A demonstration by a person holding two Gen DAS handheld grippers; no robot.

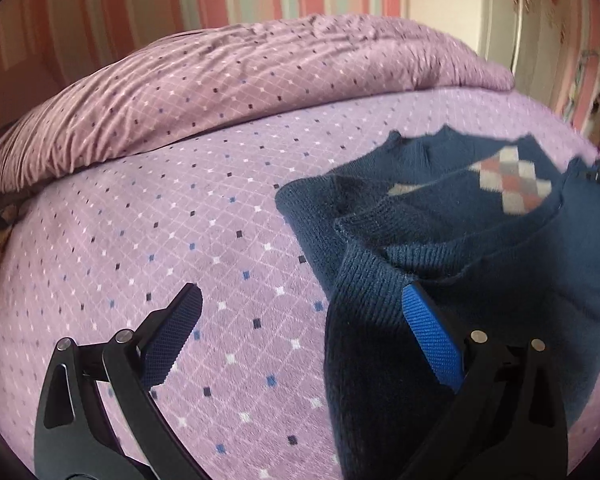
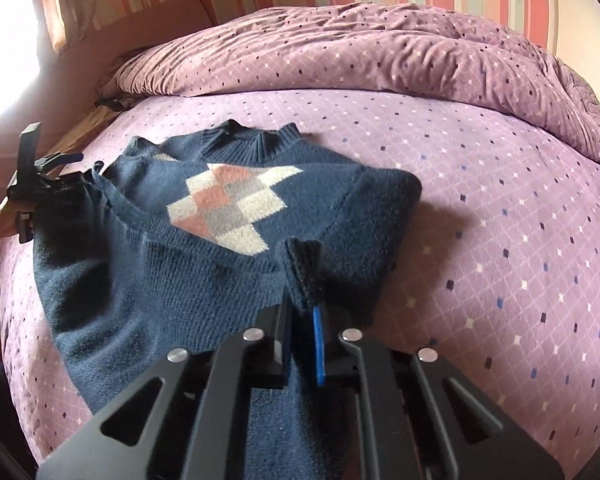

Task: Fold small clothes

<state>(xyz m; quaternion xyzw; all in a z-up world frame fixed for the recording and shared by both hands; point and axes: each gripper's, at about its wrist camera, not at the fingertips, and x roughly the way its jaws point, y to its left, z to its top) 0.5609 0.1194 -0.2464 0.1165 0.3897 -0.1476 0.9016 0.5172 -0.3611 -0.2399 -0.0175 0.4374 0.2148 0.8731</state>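
sweater (image 2: 228, 200) lies on the bed (image 2: 480, 208), bottom part already turned up over the front, fold half done. right gripper (image 2: 300, 332) is clamped on a pinch of hem. left gripper (image 1: 300, 320) gapes wide, one finger on the knit, gripping nothing. side folds remain.

Bare bedspread (image 2: 480, 208); rumpled duvet (image 2: 380, 52) behind.

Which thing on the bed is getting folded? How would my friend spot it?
Look at the big purple bed cover dotted with tiny diamonds. On it, in front of the rumpled duvet, lies a small navy knitted sweater. Only it has pink, grey and white diamond patches on its chest.
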